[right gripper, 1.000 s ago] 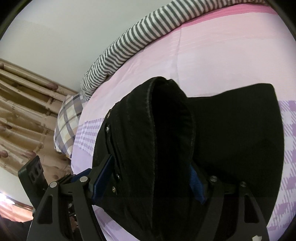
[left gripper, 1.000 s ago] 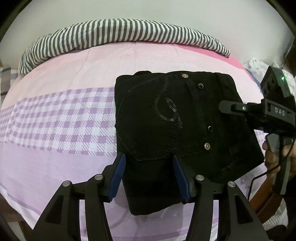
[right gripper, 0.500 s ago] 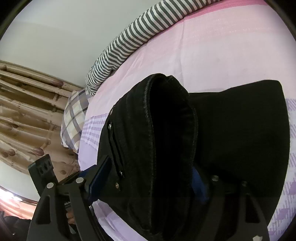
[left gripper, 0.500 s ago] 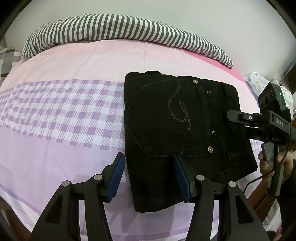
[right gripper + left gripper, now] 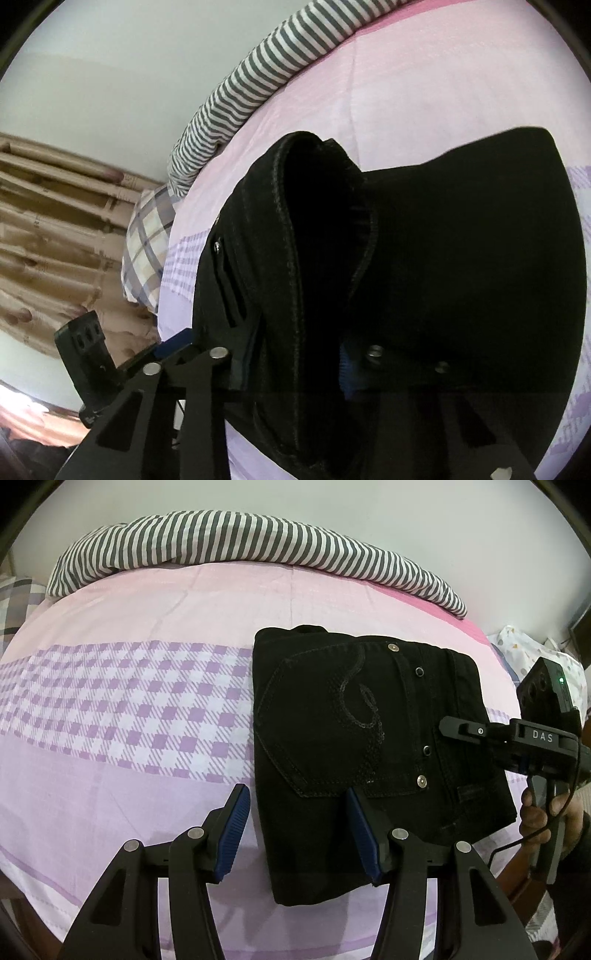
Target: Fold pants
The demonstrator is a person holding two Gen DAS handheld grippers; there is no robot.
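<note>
Right gripper jaws closing on a thick fold of black pants, over pink bedsheet.

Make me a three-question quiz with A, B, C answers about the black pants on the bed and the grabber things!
1. Where does the striped blanket lie?
A. along the bed's far edge
B. on top of the pants
C. on the floor

2. What colour are the left gripper's pads?
A. red
B. blue
C. yellow

3. How do the black pants lie?
A. spread out full length
B. rolled into a ball
C. folded into a block

Answers:
1 A: it runs behind the pink bedsheet.
2 B: both ribbed pads are blue.
3 C: a neat rectangle with the back pocket on top.
</note>
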